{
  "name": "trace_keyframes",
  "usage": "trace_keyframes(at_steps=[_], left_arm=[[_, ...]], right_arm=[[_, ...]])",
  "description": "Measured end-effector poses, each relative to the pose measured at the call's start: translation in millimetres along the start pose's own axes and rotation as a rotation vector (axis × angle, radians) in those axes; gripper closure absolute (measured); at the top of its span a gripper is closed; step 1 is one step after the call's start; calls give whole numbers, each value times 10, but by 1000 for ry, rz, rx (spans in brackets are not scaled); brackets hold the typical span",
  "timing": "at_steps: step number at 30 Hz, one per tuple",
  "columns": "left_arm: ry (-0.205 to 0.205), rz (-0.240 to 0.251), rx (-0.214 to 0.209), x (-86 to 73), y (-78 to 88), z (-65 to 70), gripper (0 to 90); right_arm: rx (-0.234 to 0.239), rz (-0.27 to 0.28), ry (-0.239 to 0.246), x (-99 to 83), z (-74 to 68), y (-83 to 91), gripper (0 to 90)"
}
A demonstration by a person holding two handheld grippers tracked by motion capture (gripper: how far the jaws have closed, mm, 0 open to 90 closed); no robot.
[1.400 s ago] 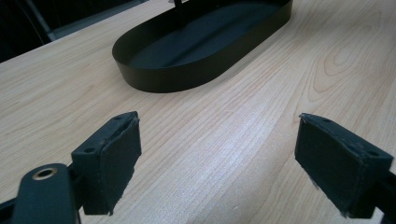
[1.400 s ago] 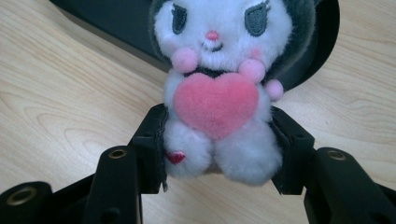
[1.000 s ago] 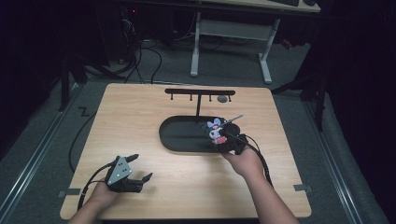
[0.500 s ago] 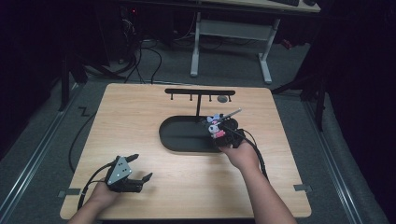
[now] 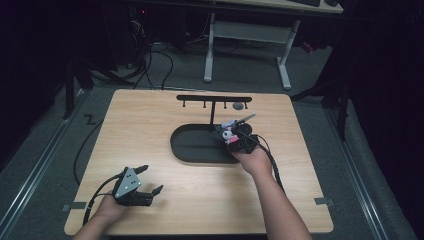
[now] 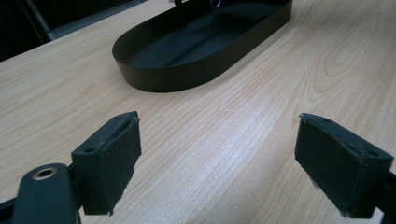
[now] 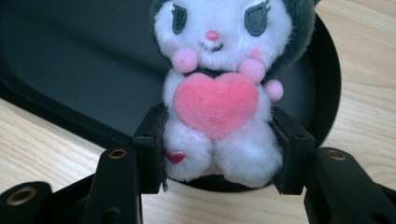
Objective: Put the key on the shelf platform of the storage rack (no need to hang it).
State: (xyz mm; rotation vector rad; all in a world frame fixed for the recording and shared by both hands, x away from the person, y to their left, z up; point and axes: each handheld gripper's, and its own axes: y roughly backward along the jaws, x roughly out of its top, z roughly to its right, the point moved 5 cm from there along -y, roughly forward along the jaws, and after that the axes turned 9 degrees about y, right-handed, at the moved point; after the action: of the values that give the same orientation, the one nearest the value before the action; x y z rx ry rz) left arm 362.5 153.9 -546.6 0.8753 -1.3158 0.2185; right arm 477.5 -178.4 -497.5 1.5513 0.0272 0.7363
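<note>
- A wooden bench stands in a dark room, seen from above, with a person's forearms reaching in from the near edge.
- A black oval tray sits near the middle of the bench. A thin black rack with small hooks rises from the tray's far side.
- The right hand-held gripper is at the tray's right end, its jaws clamped on a plush toy.
- In the right gripper view, the toy is white with dark ears, pink cheeks and a pink heart on its chest. The two black pads press on its lower body from either side. It faces the camera, upright, over the tray's near rim.
- The left hand-held gripper rests low at the near left of the bench, well apart from the tray. Its jaws stand wide open and hold nothing.
- In the left gripper view, bare wood lies between the pads, with the tray farther ahead.
</note>
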Motion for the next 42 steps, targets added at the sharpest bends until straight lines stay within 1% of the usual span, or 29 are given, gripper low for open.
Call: trace_keyframes(at_steps=[6, 8, 9, 12, 14, 15, 17, 18, 20, 23, 24, 27, 29, 31, 39, 42], left_arm=[[0, 3, -1, 0, 4, -1, 154], [1, 3, -2, 0, 5, -2, 154], [2, 4, -2, 0, 5, -2, 154], [4, 6, -3, 2, 2, -3, 154], [5, 7, -3, 4, -2, -5, 154], [4, 6, -3, 4, -3, -5, 154], [1, 3, -2, 3, -4, 0, 154], [0, 3, -2, 3, -4, 1, 154], [-2, 2, -2, 3, -4, 1, 154], [-2, 0, 0, 3, -7, 1, 154], [-2, 0, 0, 3, -7, 2, 154], [0, 0, -1, 3, -8, 0, 154], [2, 0, 0, 3, -8, -2, 154], [-4, -2, 0, 2, -5, 0, 154], [-4, -2, 0, 2, -6, 3, 154], [-1, -2, 0, 2, -7, 1, 154]], right_arm=[[-17, 5, 10, 96, -26, -50, 478], [-18, -1, 5, 99, -29, -72, 478], [-20, -9, 13, 92, -25, -97, 478], [-15, -44, 20, 35, -49, -154, 479], [1, -49, 10, -15, -64, -161, 479], [1, -51, 4, -43, -64, -162, 478], [-1, -69, 6, -94, -57, -164, 477], [12, -72, -7, -133, -47, -166, 477], [15, -77, -12, -166, -41, -160, 476], [24, -75, -22, -195, -46, -163, 473], [24, -74, -13, -195, -42, -167, 472], [28, -73, -22, -182, -51, -177, 470], [37, -71, -16, -168, -52, -198, 469], [41, -76, -25, -156, -59, -225, 468], [41, -81, -30, -122, -83, -274, 455], [43, -66, -29, -111, -81, -290, 449]])
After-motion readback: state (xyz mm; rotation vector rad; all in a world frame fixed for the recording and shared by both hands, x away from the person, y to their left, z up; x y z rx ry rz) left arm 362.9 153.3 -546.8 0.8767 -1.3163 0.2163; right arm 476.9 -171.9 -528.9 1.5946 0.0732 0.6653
